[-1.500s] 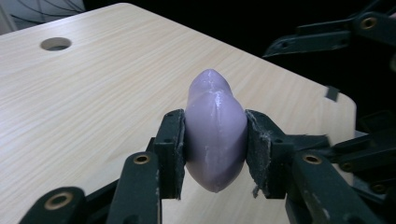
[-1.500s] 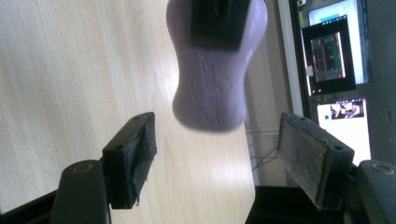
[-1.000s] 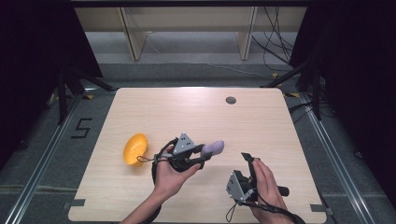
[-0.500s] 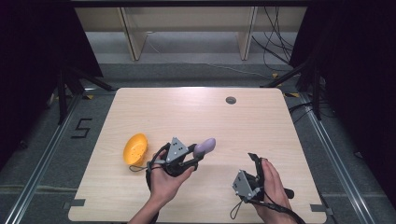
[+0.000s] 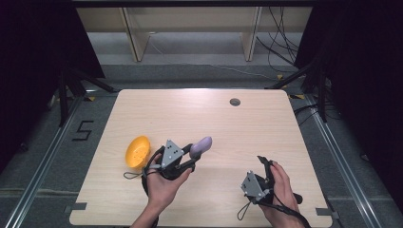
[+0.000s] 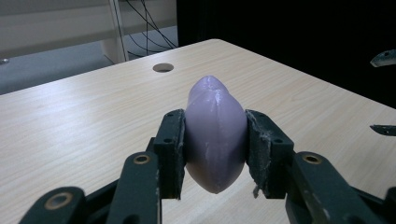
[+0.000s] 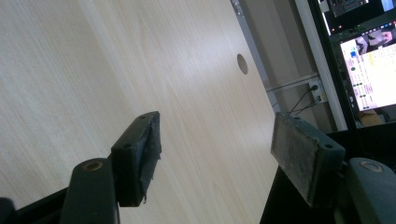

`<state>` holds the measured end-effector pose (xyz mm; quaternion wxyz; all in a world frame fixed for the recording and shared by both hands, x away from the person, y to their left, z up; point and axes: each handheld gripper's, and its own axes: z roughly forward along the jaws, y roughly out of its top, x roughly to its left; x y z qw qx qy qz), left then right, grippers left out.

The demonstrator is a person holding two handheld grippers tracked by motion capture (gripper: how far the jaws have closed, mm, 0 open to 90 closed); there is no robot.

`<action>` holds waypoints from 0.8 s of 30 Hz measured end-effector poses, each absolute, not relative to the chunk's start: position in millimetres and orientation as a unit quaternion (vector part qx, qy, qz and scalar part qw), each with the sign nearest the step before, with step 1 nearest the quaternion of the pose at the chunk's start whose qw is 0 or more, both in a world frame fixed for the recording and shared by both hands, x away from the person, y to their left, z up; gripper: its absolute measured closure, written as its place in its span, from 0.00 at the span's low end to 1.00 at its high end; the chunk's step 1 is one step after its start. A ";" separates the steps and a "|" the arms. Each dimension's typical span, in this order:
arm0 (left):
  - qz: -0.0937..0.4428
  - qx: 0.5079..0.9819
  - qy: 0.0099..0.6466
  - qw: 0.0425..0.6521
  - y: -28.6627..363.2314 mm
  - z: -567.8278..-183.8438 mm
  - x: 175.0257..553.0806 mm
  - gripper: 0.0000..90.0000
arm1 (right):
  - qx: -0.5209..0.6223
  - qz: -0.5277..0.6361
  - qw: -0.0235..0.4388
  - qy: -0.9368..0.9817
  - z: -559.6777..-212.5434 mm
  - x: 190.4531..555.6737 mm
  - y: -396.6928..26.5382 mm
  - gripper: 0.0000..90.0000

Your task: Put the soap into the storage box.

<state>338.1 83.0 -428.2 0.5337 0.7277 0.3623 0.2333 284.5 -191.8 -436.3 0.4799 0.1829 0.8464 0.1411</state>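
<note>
On a light wooden table [image 5: 142, 102] seen from above, an orange bowl-shaped object [image 5: 137, 151] lies toward the left, just beside the person's left hand [image 5: 161, 185]. That hand holds the left gripper [image 6: 212, 140], whose two black pads pinch a smooth lilac oval object [image 6: 215, 135] from both sides, held above the tabletop near its middle. Farther right, near the table's front edge, the right gripper [image 7: 217, 140] has its jaws spread apart with nothing between them, though they have just been closing a little.
</note>
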 end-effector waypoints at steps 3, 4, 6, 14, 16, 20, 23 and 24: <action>0.241 0.723 0.363 0.535 85.5 -427.9 336.6 0.66 | 0.159 0.137 0.483 0.850 -433.8 286.4 -194.0 0.41; 0.245 0.723 0.363 0.534 86.8 -427.8 336.3 0.66 | 0.160 0.137 0.482 0.851 -434.0 286.5 -194.0 0.41; 0.252 0.720 0.365 0.533 89.2 -427.9 335.4 0.66 | 0.187 0.144 0.472 0.849 -436.7 284.7 -191.3 0.41; 0.268 0.712 0.373 0.530 97.5 -429.7 332.7 0.66 | 0.157 0.142 0.481 0.851 -435.4 287.8 -192.9 0.42; 0.271 0.710 0.375 0.530 99.3 -430.5 332.2 0.66 | 0.156 0.141 0.483 0.850 -435.0 287.8 -193.2 0.42; 0.277 0.706 0.380 0.530 102.4 -431.4 331.6 0.66 | 0.151 0.137 0.482 0.852 -434.4 288.2 -193.8 0.42; 0.279 0.702 0.384 0.530 105.9 -432.0 331.0 0.66 | 0.153 0.140 0.482 0.851 -434.9 288.3 -193.4 0.42; 0.280 0.701 0.385 0.531 107.1 -432.3 330.8 0.66 | 0.153 0.140 0.482 0.851 -434.9 288.2 -193.4 0.42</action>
